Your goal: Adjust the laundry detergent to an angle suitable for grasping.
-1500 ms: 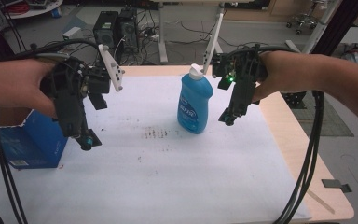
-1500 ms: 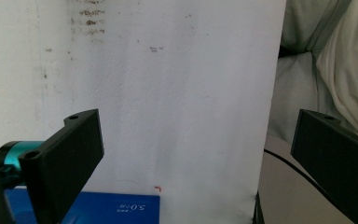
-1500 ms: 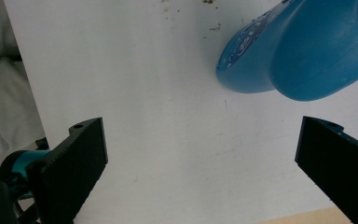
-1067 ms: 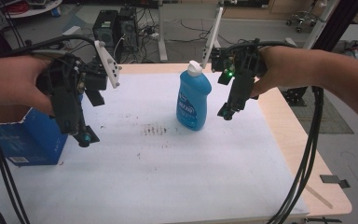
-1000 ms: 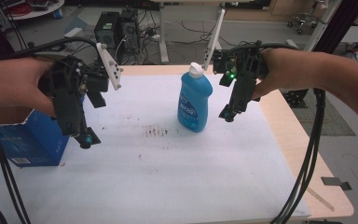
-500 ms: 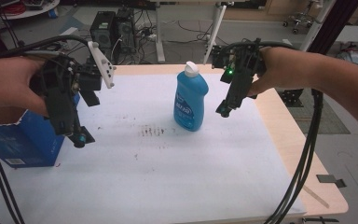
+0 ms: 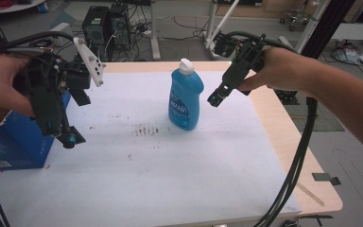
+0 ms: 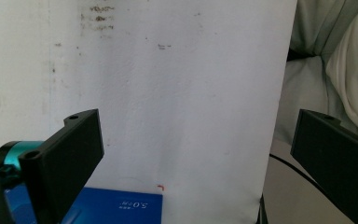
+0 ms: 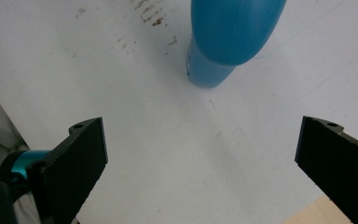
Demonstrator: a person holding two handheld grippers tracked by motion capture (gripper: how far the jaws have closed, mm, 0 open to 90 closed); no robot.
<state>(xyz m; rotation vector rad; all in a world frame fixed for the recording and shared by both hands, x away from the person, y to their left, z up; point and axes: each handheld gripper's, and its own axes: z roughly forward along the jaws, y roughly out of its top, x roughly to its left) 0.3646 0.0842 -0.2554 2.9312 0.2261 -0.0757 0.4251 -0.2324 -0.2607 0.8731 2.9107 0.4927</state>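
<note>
**Blue bottle upright between two raised grippers**

The blue bottle (image 7: 185,97) with its white cap (image 7: 185,65) stands upright on the far middle of the white sheet (image 7: 170,170) that covers the table. Its label is pale and blurred in the high view — no word on it can be read. In the right gripper view the bottle (image 9: 230,37) is cut off by the top edge, so just its bulging body and base show, and no label.

The right gripper (image 7: 216,99) hangs in the air just right of the bottle, not touching it; its jaws are spread wide with nothing between them, as its own view shows. The left gripper (image 7: 66,138) is held well apart at the left, over the sheet's left edge, jaws likewise wide apart and empty.

A blue box (image 7: 10,142) sits at the near left, half hidden behind the left gripper and cut off by the frame. In the left gripper view its corner (image 8: 121,210) bears small upside-down print — possibly "5.0", too small to be sure. Brown specks (image 7: 146,130) mark the sheet left of the bottle.
</note>
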